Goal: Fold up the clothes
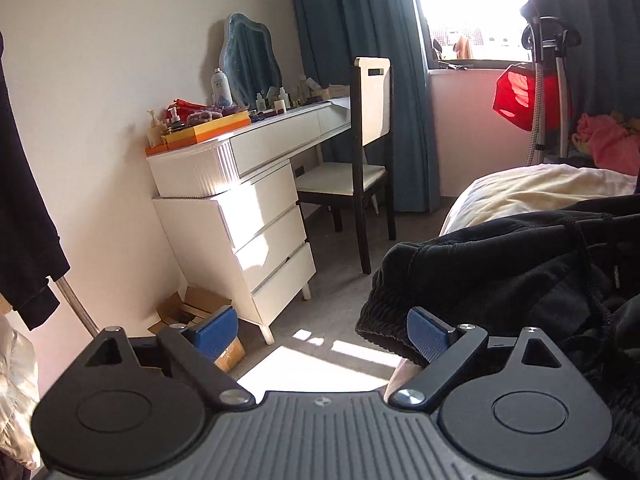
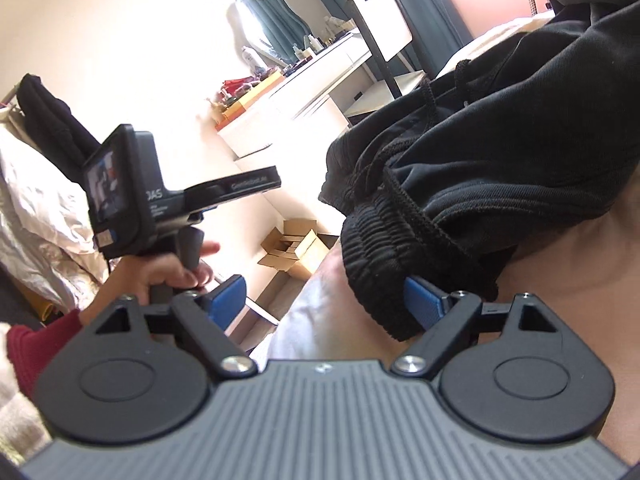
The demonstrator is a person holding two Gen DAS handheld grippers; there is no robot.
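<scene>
Blue-padded and spread wide, the left gripper [image 1: 322, 334] and right gripper [image 2: 326, 300] both grip nothing, each with one pad touching the ribbed waistband of the black trousers [image 1: 500, 264]. The trousers lie heaped on the bed [image 1: 532, 188]. Beyond the bed stand a chair [image 1: 368, 168] and white dresser [image 1: 248, 200].

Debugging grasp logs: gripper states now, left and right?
Left gripper: open, holding nothing.
Right gripper: open, holding nothing; black garment lies by one finger.

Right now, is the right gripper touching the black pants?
Touching. The right wrist view shows the black pants' waistband resting against one blue pad of the open right gripper.
</scene>
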